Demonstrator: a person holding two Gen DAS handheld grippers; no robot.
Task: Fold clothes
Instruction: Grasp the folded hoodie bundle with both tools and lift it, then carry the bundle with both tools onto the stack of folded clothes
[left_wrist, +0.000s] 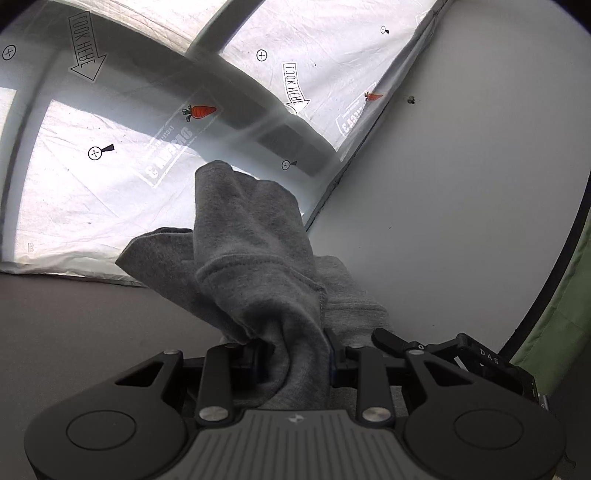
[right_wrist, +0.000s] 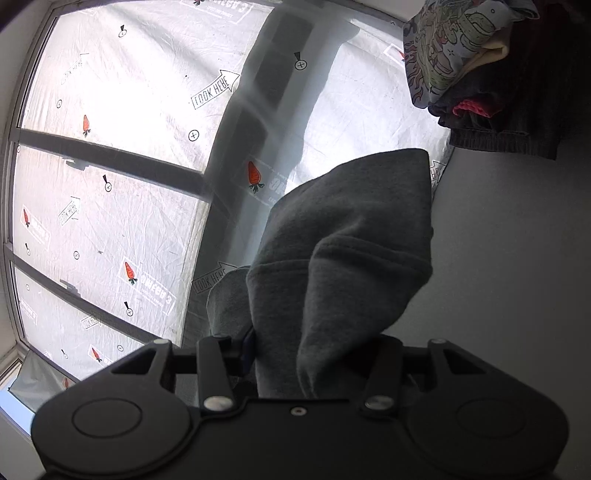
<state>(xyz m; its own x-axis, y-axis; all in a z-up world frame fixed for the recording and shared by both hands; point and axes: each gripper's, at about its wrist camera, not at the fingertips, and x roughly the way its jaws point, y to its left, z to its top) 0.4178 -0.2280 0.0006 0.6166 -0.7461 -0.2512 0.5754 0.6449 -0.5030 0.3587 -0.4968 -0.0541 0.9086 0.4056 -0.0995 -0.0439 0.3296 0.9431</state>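
The left gripper (left_wrist: 293, 356) is clenched on a bunched fold of the grey garment (left_wrist: 255, 266), thick, soft, with a stitched hem. The right gripper (right_wrist: 317, 354) grasps the same cloth, lifted before the covered window (right_wrist: 110, 155).

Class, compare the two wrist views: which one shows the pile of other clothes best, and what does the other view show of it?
The right wrist view. The pile of clothes sits at its upper right corner, with a printed fabric above dark and pink pieces. The left wrist view shows none of it, only the grey garment in the left tool.
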